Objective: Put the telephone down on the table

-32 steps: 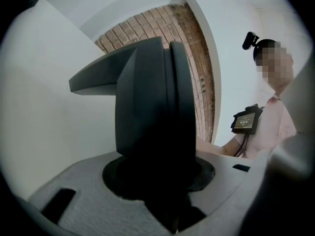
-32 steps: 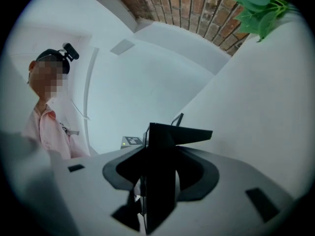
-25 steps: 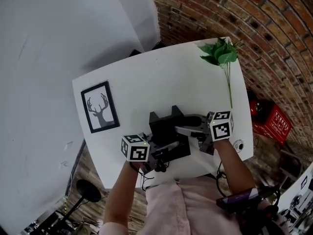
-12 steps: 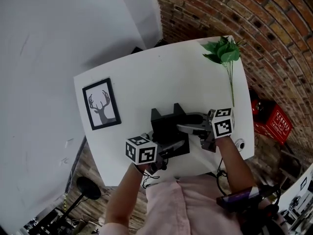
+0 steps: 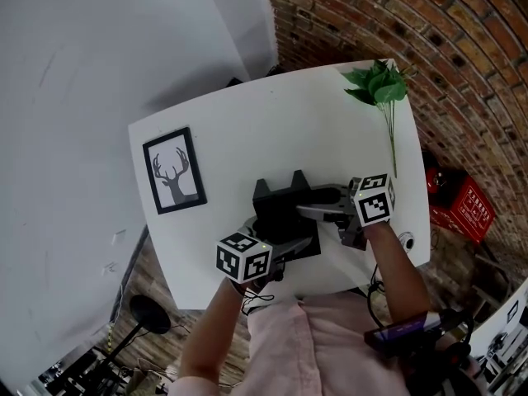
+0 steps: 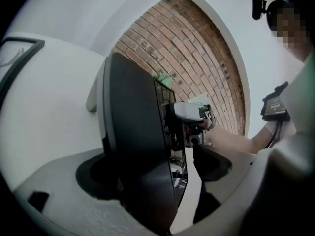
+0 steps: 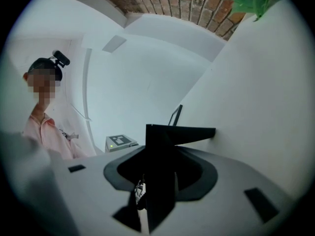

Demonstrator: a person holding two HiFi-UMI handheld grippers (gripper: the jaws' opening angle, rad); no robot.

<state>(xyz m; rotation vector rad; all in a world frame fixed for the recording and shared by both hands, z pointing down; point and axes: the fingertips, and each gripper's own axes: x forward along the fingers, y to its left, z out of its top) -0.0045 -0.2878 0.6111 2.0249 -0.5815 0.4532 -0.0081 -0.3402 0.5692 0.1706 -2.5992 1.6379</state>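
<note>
Head view: the white table (image 5: 247, 130) lies under both my grippers, and the black telephone (image 5: 280, 209) sits on it between them. My right gripper (image 5: 318, 209) clamps the telephone's right side. My left gripper (image 5: 293, 247) straddles its near edge, jaws opening, one pad clear. A deer picture (image 5: 175, 171) lies left of my left gripper, and a leafy sprig (image 5: 379, 89) lies beyond my right.

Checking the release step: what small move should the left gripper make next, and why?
Probably draw the left gripper back off the telephone: its fingers are opening around it, the telephone appears to rest on the table, and the right gripper grips it.
</note>
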